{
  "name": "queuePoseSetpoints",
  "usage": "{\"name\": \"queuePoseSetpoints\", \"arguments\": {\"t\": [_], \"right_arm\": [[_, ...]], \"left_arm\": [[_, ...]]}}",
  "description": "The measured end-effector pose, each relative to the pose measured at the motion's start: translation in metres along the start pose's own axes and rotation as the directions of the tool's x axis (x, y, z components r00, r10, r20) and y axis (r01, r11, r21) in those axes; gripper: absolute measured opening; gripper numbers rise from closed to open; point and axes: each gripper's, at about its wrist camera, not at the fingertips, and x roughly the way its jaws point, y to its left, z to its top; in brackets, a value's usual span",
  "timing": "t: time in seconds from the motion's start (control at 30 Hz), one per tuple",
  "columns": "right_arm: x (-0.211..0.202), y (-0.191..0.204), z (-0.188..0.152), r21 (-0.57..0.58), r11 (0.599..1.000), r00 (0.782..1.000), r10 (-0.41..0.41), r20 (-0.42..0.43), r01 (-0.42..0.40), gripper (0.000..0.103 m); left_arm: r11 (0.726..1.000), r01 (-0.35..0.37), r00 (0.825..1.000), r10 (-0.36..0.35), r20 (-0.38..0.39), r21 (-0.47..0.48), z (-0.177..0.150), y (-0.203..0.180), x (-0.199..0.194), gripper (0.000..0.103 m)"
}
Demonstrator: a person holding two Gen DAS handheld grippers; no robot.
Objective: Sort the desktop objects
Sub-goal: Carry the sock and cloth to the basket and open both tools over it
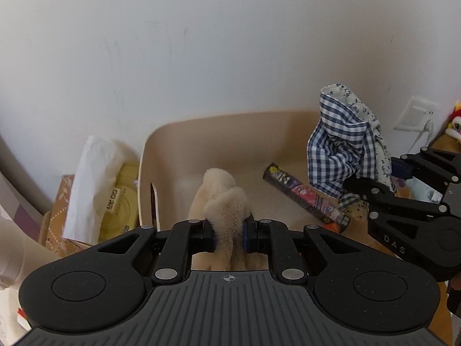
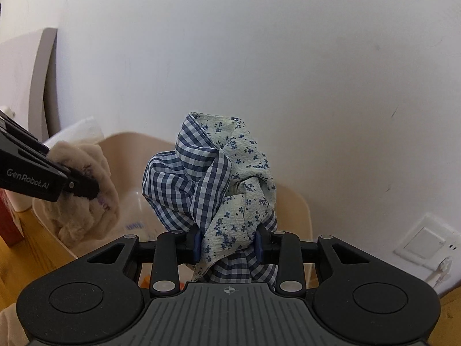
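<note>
1. The beige bin (image 1: 161, 155) is serving as the landmark. Both carried items are hanging over its open top, so a release made too soon, or too near its rim, is risking a piece draping over the wall or sliding out onto the wooden desk (image 1: 371, 243).
2. The checked and floral cloth (image 2: 213, 178) is bunching into a tall loose wad above the bin's right side. A trailing fold looks likely to be snagging on the pads as they part, dragging the cloth back out.
3. The two grippers are working close together over the bin; crowding there could be knocking one load loose, I judge.
4. The left gripper (image 1: 229, 235) is pinching the fluffy beige plush piece (image 1: 224, 201) between nearly closed pads, over the bin's near-left part.
5. The right gripper (image 2: 227, 245) is clamping the cloth at its lower gather, its jaws standing a little wider around the thick fabric.
6. A printed tube-shaped packet (image 1: 305, 194) is lying inside the bin on its floor, towards the right, below the cloth.
</note>
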Motion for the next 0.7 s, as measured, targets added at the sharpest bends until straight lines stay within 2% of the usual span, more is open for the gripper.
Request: {"name": "queuePoseSetpoints", "arguments": {"t": [0.2,0.23,0.27,0.37,0.43,0.5,0.57,0.6,0.67,0.7], "right_arm": [[0.020,-0.001,-0.005,0.005,1.000,0.998,0.009,-0.055,-0.008,0.033],[0.021,-0.001,-0.005,0.004,1.000,0.998,0.006,-0.055,-0.006,0.044],[0.016,0.001,-0.009,0.004,1.000,0.999,-0.002,-0.047,0.002,0.049],[0.011,-0.001,-0.010,0.016,1.000,0.999,-0.009,-0.030,0.010,0.060],[0.007,-0.003,-0.009,0.019,1.000,1.000,-0.011,-0.020,0.011,0.066],[-0.005,0.002,-0.008,0.021,1.000,1.000,-0.008,-0.006,0.008,0.073],[-0.015,0.003,-0.008,0.023,1.000,1.000,-0.014,0.011,0.013,0.080],[-0.018,0.005,-0.006,0.022,1.000,1.000,-0.020,0.022,0.019,0.082],[-0.033,0.006,-0.006,0.034,0.999,0.998,-0.030,0.050,0.028,0.094],[-0.040,0.006,-0.006,0.047,0.999,0.998,-0.027,0.065,0.024,0.095]], "left_arm": [[0.999,-0.035,0.999,0.035,-0.019,0.009,-0.006,-0.004,0.014,0.017],[0.999,-0.039,0.999,0.039,-0.019,0.004,-0.008,-0.002,0.011,0.020],[0.999,-0.041,0.999,0.041,-0.016,0.006,-0.008,-0.003,0.010,0.021],[0.999,-0.053,0.999,0.053,-0.006,0.003,-0.008,-0.006,0.004,0.038],[0.999,-0.053,0.999,0.053,0.009,-0.007,-0.007,-0.006,-0.001,0.056],[0.997,-0.082,0.996,0.082,0.035,-0.016,-0.006,-0.008,-0.008,0.063],[0.995,-0.095,0.993,0.096,0.062,-0.023,-0.006,-0.010,-0.017,0.067],[0.995,-0.098,0.993,0.099,0.065,-0.025,-0.006,-0.011,-0.021,0.068],[0.995,-0.097,0.992,0.099,0.074,-0.027,-0.006,-0.014,-0.031,0.068],[0.995,-0.100,0.992,0.102,0.078,-0.030,-0.006,-0.014,-0.036,0.068]]}}
